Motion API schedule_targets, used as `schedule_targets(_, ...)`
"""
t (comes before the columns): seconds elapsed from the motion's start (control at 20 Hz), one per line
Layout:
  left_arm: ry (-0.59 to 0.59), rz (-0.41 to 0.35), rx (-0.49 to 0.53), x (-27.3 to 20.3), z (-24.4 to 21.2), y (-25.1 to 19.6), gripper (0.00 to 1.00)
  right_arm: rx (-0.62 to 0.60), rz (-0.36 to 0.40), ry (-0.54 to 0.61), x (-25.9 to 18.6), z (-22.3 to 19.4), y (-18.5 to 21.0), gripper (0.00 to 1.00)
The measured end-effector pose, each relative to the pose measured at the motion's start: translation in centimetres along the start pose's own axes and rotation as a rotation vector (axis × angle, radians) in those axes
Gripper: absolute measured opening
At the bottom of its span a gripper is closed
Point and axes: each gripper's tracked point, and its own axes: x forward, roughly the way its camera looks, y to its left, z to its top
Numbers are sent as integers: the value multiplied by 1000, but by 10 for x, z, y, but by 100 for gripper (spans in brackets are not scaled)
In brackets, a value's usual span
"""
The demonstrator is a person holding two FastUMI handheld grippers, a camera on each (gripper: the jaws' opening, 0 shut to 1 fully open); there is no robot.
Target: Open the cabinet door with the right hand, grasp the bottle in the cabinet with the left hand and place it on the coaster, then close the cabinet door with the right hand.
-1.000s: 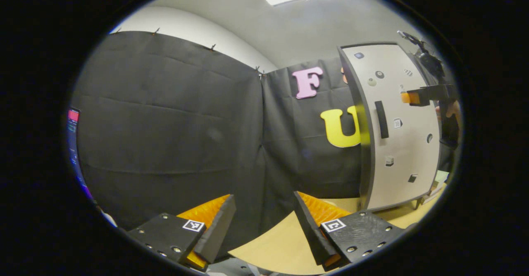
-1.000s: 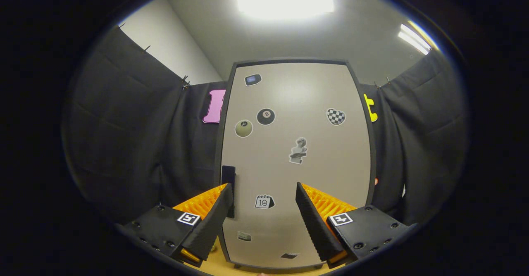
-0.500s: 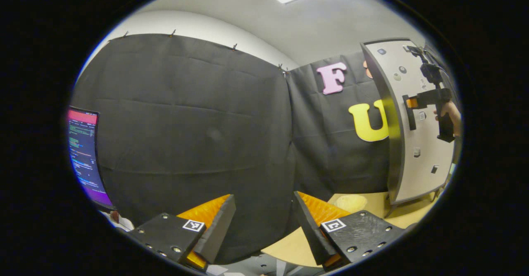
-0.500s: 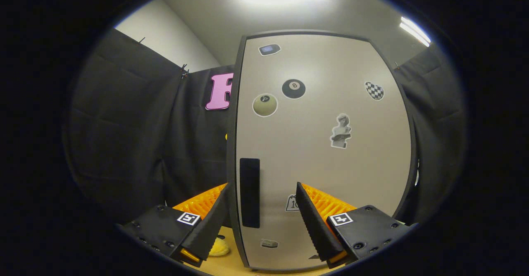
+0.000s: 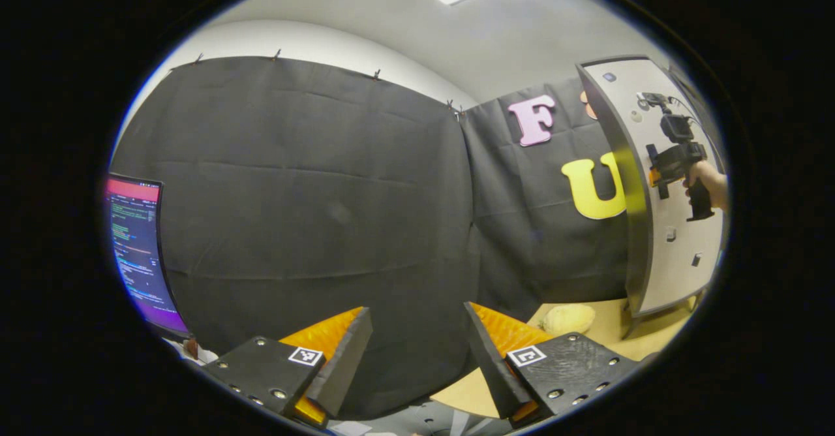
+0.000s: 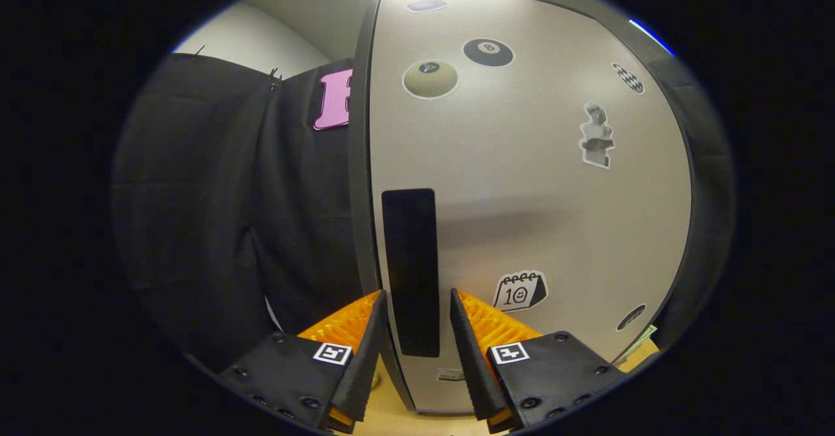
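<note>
Right tongs [image 6: 417,331] straddle the smooth cabinet door's [image 6: 522,181] flat handle [image 6: 409,269]; left tongs [image 5: 417,351] gape wide.

cabinet door [image 6: 522,194] was shut, inside hidden | handle [image 6: 409,273] foot sat behind right gripper [image 6: 417,322] fingers, contact unclear | monitor [image 5: 134,247] was cut at the edge | yellowish lump [image 5: 566,319] too blurred to name
</note>
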Motion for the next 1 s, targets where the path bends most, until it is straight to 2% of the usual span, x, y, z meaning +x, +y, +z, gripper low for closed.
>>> schedule_targets(0.05, -2, 0, -1, 1, 0, -1, 85, -2, -1, 0, 3, -1, 1, 56)
schedule_targets(0.2, 5, -6, -6, 7, -2, -4, 84, -17, -16, -37, 3, 8, -1, 58)
schedule_targets(0.25, 6, -11, -11, 8, -5, -6, 84, -22, -20, -36, 3, 9, 2, 43)
schedule_targets(0.4, -4, -30, -19, 11, 1, -15, 85, -67, -36, -28, 3, 8, 1, 30)
schedule_targets(0.5, -11, -43, -19, 12, 4, -21, 85, -57, -17, -16, 2, 7, 2, 19)
schedule_targets(0.8, -38, -90, -37, 19, 15, -43, 85, -67, 65, 0, -10, 6, 2, 19)
schedule_targets(1.0, -67, -150, -49, 22, 29, -73, 85, -63, 144, 15, -37, 5, 7, 19)
